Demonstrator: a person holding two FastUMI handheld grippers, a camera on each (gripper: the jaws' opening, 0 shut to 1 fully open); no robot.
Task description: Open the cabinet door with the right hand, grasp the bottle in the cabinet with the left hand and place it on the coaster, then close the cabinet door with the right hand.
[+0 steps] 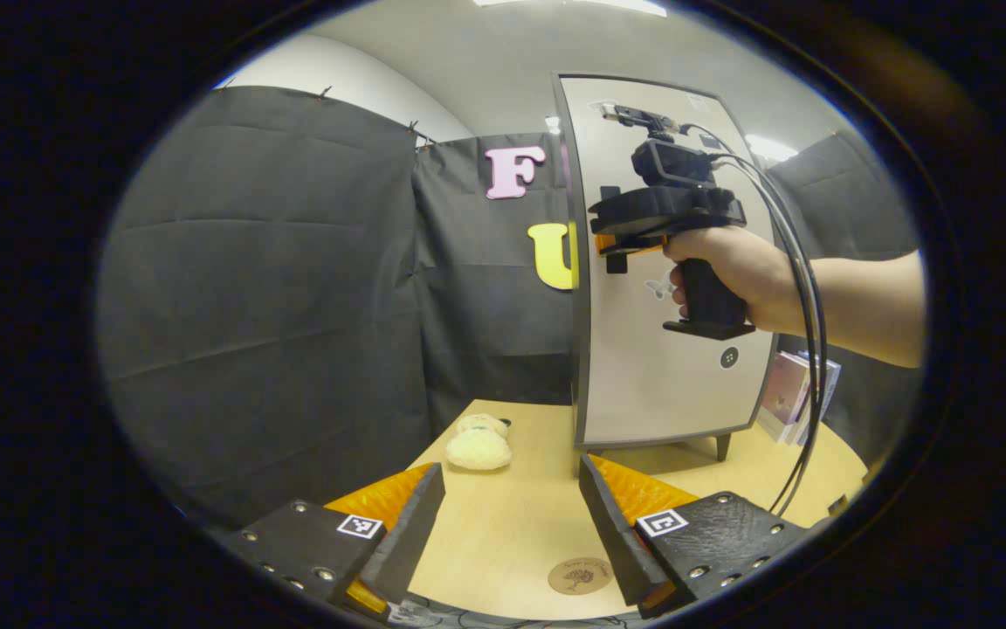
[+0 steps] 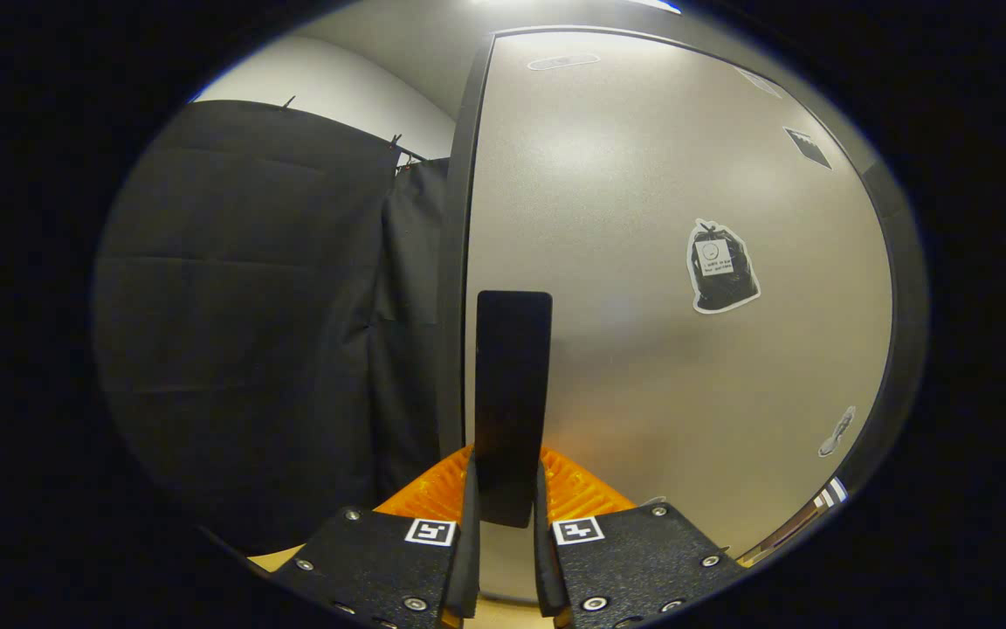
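Seen from the left gripper view, low at the bottom edge: left claw [image 1: 512, 524] with fingers spread wide apart, gripping nothing, hovering above the pale wooden worktop [image 1: 520, 515]. Just ahead and slightly left of its fingers, a fluffy cream plush toy [image 1: 478, 444] lying on the worktop. Close by the inner edge of the claw's right finger, a round brown coaster [image 1: 580, 576] flat on the worktop, bare on top. Farther on and to the right, the cabinet [image 1: 669, 349] standing upright on short legs, its door [image 1: 643, 376] a smooth, matte grey-beige panel in a darker frame, with a few small stickers and a small round dark fitting low down. Against the door's left edge, at about mid-height, the right claw [image 1: 608, 249], held by a hand [image 1: 730, 271] around a black pistol grip, cables looping down from it; bare forearm reaching in from the right. Behind the cabinet on the right, some books [image 1: 795, 393] leaning. From the right gripper view: right claw [image 2: 507, 511] clamped on the handle [image 2: 512, 393], a dark, flat, upright bar rising between both fingers, set near the left edge of the door [image 2: 669, 262]. Door filling the right side, looking closed or nearly so against its dark frame; whether a gap has opened cannot be told. Bottle hidden behind the door
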